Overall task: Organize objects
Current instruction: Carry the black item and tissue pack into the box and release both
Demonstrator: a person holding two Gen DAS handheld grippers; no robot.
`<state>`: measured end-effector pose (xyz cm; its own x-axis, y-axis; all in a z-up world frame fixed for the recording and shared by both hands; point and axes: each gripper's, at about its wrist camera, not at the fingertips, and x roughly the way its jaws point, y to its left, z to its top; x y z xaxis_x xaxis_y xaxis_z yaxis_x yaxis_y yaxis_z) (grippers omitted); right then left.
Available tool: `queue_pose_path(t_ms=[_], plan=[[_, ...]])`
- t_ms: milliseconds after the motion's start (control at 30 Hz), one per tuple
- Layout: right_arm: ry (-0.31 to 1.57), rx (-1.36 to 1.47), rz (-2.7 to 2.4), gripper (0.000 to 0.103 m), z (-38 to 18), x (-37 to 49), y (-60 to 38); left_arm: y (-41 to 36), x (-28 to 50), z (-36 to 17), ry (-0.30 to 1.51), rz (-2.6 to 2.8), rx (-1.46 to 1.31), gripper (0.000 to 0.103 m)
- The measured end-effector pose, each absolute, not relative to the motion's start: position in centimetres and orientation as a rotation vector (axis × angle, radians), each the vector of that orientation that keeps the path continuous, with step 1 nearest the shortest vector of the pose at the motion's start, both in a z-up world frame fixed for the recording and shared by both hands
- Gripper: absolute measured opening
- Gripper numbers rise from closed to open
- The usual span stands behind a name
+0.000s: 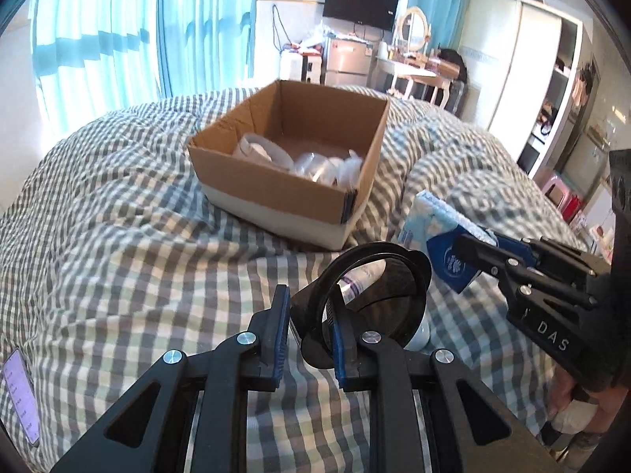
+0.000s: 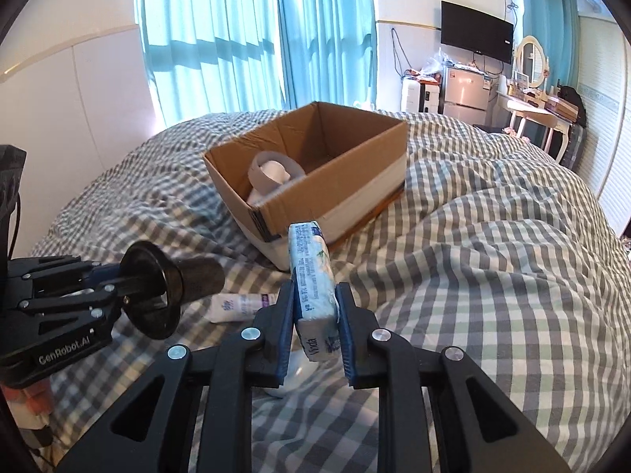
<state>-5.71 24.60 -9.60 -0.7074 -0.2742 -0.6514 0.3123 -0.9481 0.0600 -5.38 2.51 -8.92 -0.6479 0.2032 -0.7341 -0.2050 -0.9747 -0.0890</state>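
An open cardboard box [image 1: 284, 197] [image 2: 339, 197] sits on the checked bedspread and holds white and clear plastic items [image 1: 315, 165]. My left gripper [image 1: 307, 331] [image 2: 126, 295] is shut on a black funnel-shaped piece [image 1: 370, 299] [image 2: 157, 295], held above the bed in front of the box. My right gripper [image 2: 315, 311] [image 1: 479, 254] is shut on a blue and white Vinda tissue pack [image 2: 311, 276] [image 1: 434, 236], held upright to the right of the funnel, short of the box. A white tube [image 2: 240, 306] [image 1: 361, 280] lies on the bed under the funnel.
The checked bedspread [image 1: 118, 216] [image 2: 493, 256] rises in folds around the box. A phone [image 1: 19, 402] lies at the bed's left edge. A white rounded object [image 2: 294, 374] lies under my right gripper. Curtains, a fridge, a TV and a dressing table stand beyond the bed.
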Motion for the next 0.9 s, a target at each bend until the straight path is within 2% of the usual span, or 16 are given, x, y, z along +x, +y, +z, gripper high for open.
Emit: queue_pose_path(t_ms=[400,667,900], plan=[[0.155,0.877,-2.630,0.020,-4.1,-8.0,22.2,0.7,-9.5,-4.4,-0.043,2.719,-1.061,0.019],[0.210,0.802,-2.648,0.020,0.0,-13.0,21.0,-1.2,-15.1,-0.8,-0.078,2.758,-0.984,0.019],[0.221,0.776,-2.661,0.020,2.2,-18.3,20.0,-1.6,-21.3,0.7,-0.017,2.797,-0.955,0.019]])
